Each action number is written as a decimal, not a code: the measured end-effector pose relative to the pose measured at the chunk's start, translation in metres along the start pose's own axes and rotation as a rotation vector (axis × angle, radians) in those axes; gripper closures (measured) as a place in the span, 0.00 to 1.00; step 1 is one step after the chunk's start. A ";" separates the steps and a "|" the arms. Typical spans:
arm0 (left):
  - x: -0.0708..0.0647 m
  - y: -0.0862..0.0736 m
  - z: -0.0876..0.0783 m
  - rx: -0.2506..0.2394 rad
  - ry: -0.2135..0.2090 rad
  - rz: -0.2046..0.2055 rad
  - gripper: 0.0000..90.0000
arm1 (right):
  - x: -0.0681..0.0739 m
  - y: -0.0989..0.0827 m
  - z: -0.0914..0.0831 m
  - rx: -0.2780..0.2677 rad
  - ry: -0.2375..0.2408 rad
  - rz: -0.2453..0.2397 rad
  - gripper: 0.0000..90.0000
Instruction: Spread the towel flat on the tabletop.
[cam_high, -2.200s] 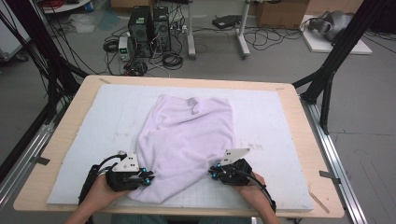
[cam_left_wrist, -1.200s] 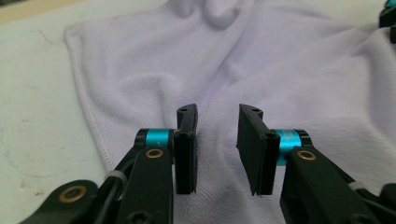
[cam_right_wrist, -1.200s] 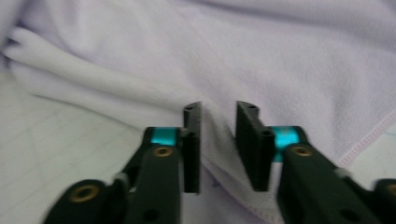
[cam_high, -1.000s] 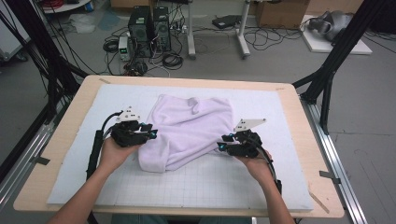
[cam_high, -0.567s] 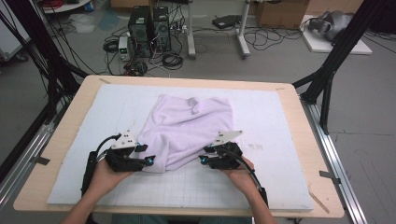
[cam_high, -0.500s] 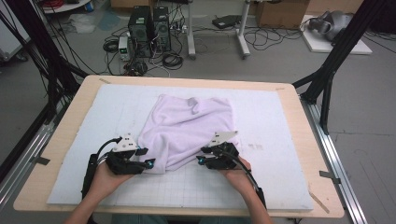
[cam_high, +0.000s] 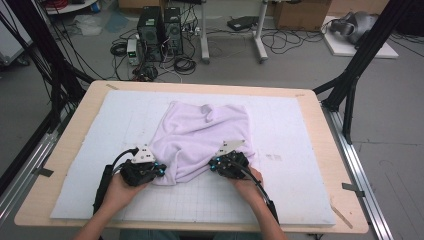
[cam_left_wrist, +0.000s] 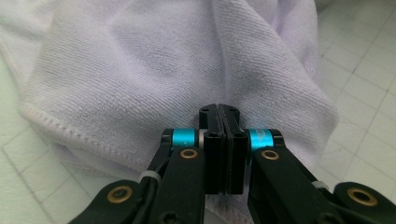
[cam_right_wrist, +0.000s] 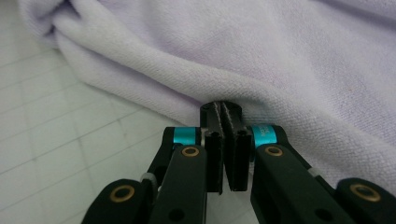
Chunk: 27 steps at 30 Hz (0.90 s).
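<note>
With both sets of jaws just clamped together on the towel (cam_high: 200, 135) — left gripper (cam_left_wrist: 219, 112) biting a fold at its near left edge, right gripper (cam_right_wrist: 223, 109) pinching the near right hem. Closed from spread a moment ago, after dropping onto the cloth lying just ahead of the tips — so likely gripped now and ready to lift or fold away over the mat (cam_high: 300, 150).

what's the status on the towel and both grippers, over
Left gripper and right gripper: jaws just closed, pressed together at the towel's near edge, cloth pinch not confirmable. Towel rumpled on the white mat. Nothing in the way.
</note>
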<state>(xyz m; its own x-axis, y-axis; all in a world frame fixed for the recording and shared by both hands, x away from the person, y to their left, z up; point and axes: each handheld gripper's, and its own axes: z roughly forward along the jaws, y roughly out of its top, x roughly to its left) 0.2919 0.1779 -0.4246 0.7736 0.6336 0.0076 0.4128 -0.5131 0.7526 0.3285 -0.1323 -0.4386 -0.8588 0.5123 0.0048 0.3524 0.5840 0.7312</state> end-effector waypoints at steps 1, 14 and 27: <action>-0.001 0.002 -0.004 -0.011 0.005 0.004 0.98 | 0.000 0.000 -0.004 -0.012 0.006 -0.005 0.98; 0.000 0.046 -0.049 -0.155 0.051 0.017 1.00 | 0.005 0.015 -0.087 -0.159 -0.023 -0.021 0.99; -0.028 0.044 -0.010 -0.076 -0.094 0.040 0.80 | -0.019 0.019 -0.094 -0.085 -0.048 0.007 0.98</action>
<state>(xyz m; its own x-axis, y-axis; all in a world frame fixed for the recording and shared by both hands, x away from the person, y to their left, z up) 0.2832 0.1432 -0.3849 0.8317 0.5548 -0.0200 0.3457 -0.4894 0.8006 0.3169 -0.1901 -0.3605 -0.8369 0.5469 -0.0210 0.3240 0.5260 0.7863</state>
